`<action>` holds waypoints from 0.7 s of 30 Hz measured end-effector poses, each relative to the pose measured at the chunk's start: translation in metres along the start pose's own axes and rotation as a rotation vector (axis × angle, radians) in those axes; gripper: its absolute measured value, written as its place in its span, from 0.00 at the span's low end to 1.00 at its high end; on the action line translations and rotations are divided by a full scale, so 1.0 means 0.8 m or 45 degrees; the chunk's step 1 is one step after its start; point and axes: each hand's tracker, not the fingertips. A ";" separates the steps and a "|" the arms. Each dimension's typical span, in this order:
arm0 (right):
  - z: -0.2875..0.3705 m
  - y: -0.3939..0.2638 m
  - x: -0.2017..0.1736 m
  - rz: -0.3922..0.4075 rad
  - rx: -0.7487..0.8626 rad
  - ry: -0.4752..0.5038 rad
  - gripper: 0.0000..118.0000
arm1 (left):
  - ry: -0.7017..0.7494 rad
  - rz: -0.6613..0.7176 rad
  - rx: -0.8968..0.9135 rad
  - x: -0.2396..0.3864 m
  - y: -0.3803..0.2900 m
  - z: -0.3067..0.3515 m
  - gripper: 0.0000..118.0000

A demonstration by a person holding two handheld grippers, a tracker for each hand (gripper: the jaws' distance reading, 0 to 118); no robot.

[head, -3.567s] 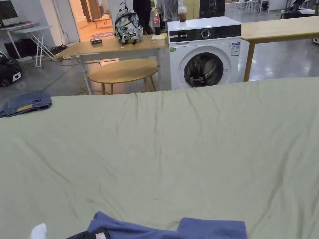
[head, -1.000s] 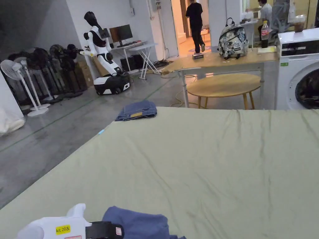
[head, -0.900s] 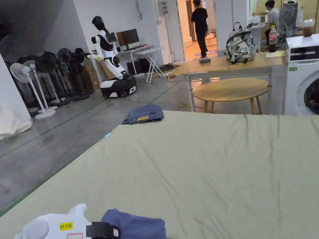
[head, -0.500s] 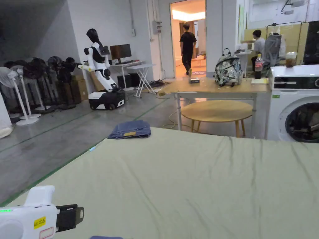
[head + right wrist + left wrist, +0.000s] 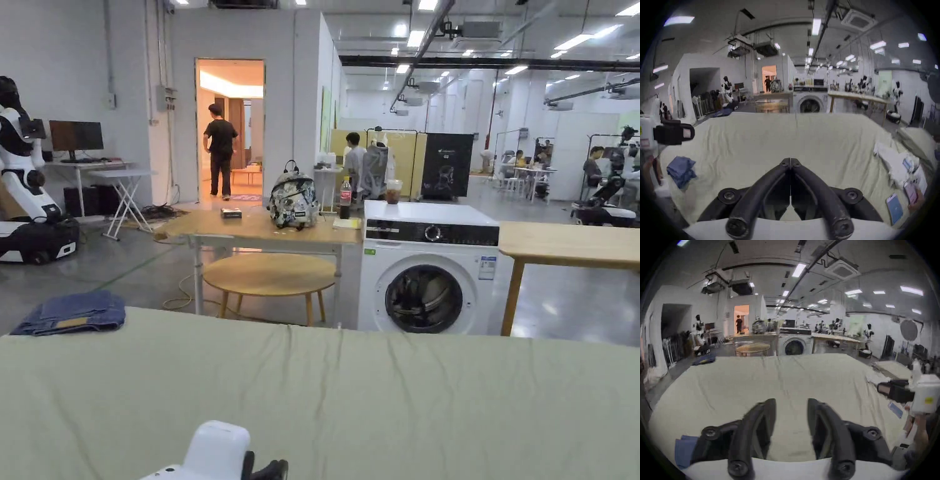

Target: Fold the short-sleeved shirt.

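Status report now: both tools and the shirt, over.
Left tool open, holding nothing. Right tool shut, holding nothing. Blue shirt lies bunched on the green sheet, near the left tool. Nothing blocks it.

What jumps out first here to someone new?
The wide pale green sheet-covered table spreads across the foreground, with a bunched blue shirt lying at its near left edge. Behind it stands a white front-loading washing machine with a dark round door. The left gripper hangs open above the sheet, the right gripper shut and empty.
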 end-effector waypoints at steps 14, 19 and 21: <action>0.023 -0.035 0.025 -0.102 -0.088 -0.043 0.00 | 0.240 0.051 0.048 0.000 -0.045 0.058 0.00; 0.021 -0.031 0.015 -0.112 -0.109 -0.010 0.00 | 0.239 0.063 0.017 -0.004 -0.041 0.055 0.00; 0.025 -0.026 0.009 -0.120 -0.095 -0.018 0.00 | 0.275 0.060 0.019 -0.005 -0.040 0.058 0.00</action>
